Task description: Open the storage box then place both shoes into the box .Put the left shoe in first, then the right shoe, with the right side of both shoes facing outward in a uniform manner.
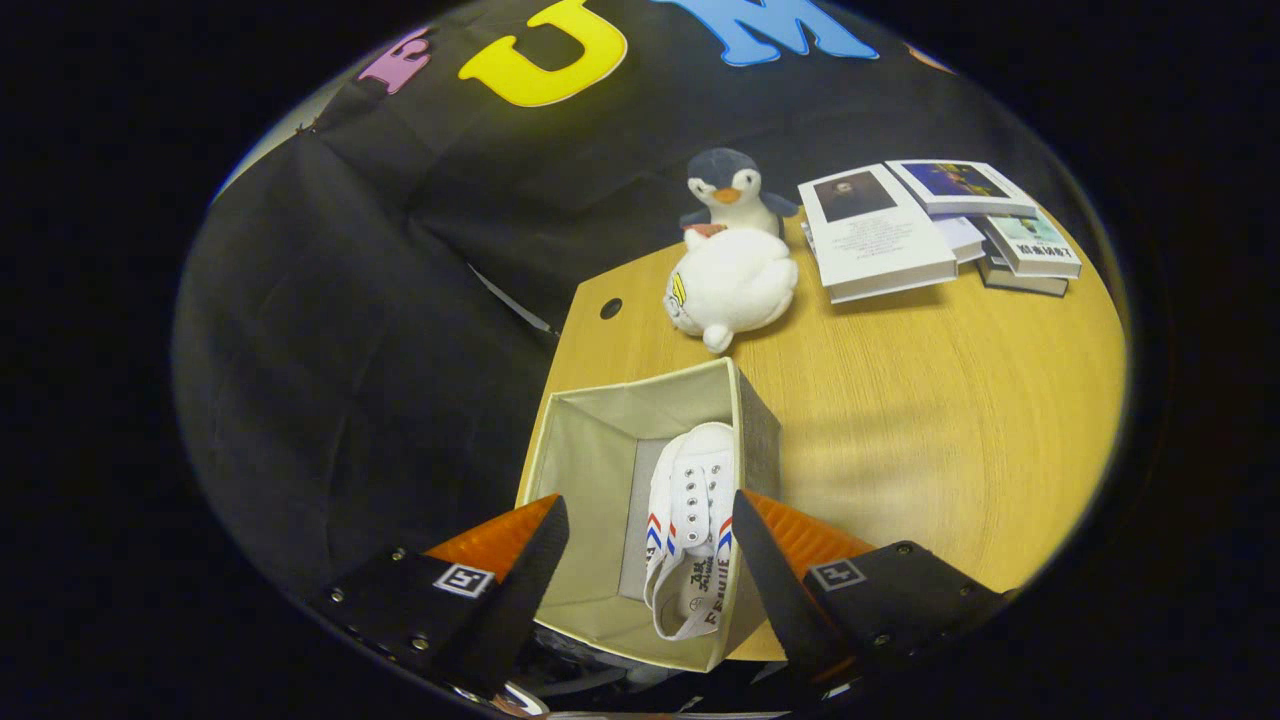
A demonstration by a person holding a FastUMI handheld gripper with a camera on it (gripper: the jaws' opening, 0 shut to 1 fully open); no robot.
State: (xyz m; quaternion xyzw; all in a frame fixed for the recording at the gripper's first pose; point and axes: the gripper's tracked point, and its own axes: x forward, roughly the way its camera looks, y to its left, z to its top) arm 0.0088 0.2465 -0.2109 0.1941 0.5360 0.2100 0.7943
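Observation:
An open fabric storage box (590, 440) stands on the wooden table (930, 420), at its left edge. One white canvas shoe (690, 510) with red and blue side stripes lies inside, against the box's right wall, toe pointing away from me. My gripper (650, 525) hovers above the box with its fingers spread wide. The shoe shows in the gap between the fingers, below them, and neither finger touches it.
Beyond the box sit a white plush toy (732, 283) and a penguin plush (730, 190). A pile of books (930, 225) lies at the far right of the table. A small round hole (610, 308) marks the table's left corner.

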